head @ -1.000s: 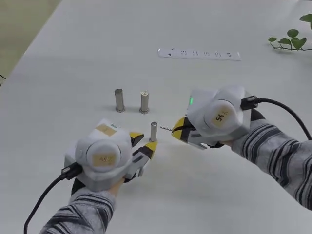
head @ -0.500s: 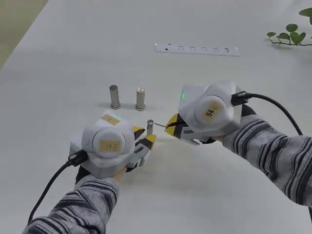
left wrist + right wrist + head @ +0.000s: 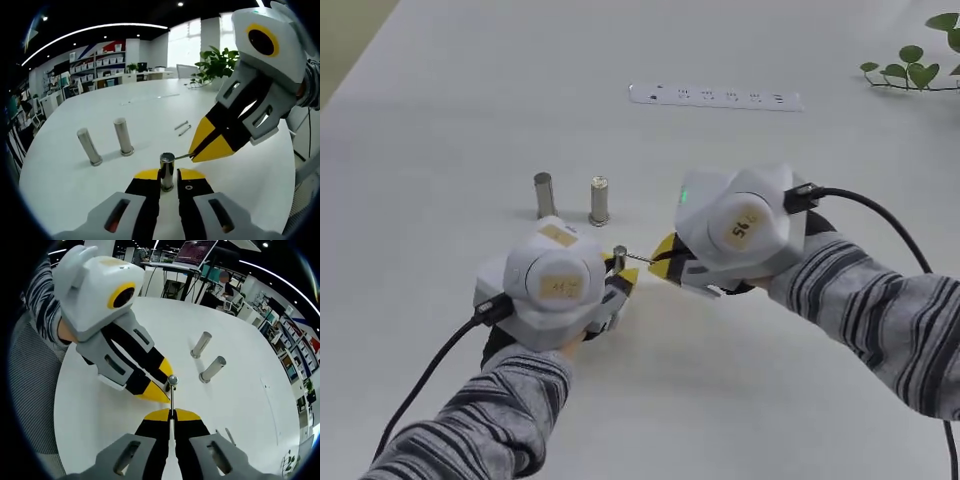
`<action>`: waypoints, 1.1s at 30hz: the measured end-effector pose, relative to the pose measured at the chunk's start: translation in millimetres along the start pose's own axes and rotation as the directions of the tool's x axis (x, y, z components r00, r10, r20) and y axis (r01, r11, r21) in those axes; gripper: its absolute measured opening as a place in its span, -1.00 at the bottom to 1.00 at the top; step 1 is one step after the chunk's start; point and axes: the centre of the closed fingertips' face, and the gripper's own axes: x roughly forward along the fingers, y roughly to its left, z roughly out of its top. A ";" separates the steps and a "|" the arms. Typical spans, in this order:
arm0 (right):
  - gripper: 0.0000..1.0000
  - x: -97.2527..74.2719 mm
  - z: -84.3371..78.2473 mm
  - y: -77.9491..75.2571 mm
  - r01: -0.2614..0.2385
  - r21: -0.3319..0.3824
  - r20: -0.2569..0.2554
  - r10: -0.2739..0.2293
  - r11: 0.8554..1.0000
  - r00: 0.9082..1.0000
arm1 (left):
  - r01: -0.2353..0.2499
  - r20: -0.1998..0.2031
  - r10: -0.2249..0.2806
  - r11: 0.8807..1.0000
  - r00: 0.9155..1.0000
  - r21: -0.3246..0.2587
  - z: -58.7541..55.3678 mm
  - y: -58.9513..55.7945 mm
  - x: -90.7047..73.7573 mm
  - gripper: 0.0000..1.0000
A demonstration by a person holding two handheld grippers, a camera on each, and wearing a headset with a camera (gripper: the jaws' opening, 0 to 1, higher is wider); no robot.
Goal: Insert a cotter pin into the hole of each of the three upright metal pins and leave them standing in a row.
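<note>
**A:** We start with the white table [image 3: 440, 120]. A power strip [image 3: 715, 97] lies along its far side, and a leafy plant [image 3: 915, 70] sits at the far right corner.

**B:** Next in size we have the two tools. The left gripper [image 3: 618, 274] is held low at the near side. The right gripper [image 3: 662, 262] faces it from the right, and their yellow tips are near each other.

**A:** How do we read the left one?

**B:** In the left gripper view its jaws have closed in on the front metal pin [image 3: 167, 172]. They clamp its lower half from both sides, and the pin stands upright on the table.

**A:** And the right one?

**B:** In the right gripper view we see its jaws pressed together on the cotter pin [image 3: 171, 402], which sticks straight out toward the front pin's head.

**A:** Its tip meets that pin just below the top. We cannot tell whether it sits inside the hole.

**B:** Behind them we see a second metal pin [image 3: 544, 194] and a third metal pin [image 3: 599, 200]. Both are upright, side by side, and apart from both grippers.

**A:** Smallest of all, the left gripper view shows us two loose cotter pins [image 3: 181, 126] lying flat on the table beyond the work.
</note>
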 end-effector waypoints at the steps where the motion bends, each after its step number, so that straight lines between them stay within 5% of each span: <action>1: -1.00 0.1 0.5 0.1 0.001 -0.001 0.001 -0.001 1.000 1.000 | -0.001 -0.003 0.001 1.000 1.000 0.000 -1.0 0.4 0.2 -0.83; 17: -1.00 5.4 12.2 0.0 -0.008 -0.045 0.003 0.008 0.999 1.000 | -0.020 -0.003 0.020 0.999 1.000 0.044 -5.4 1.6 1.3 -0.90; 33: -1.00 9.5 19.2 -2.4 -0.013 -0.036 -0.002 0.013 0.999 1.000 | -0.056 0.003 0.056 0.998 0.998 -0.001 -5.4 3.0 1.5 -0.90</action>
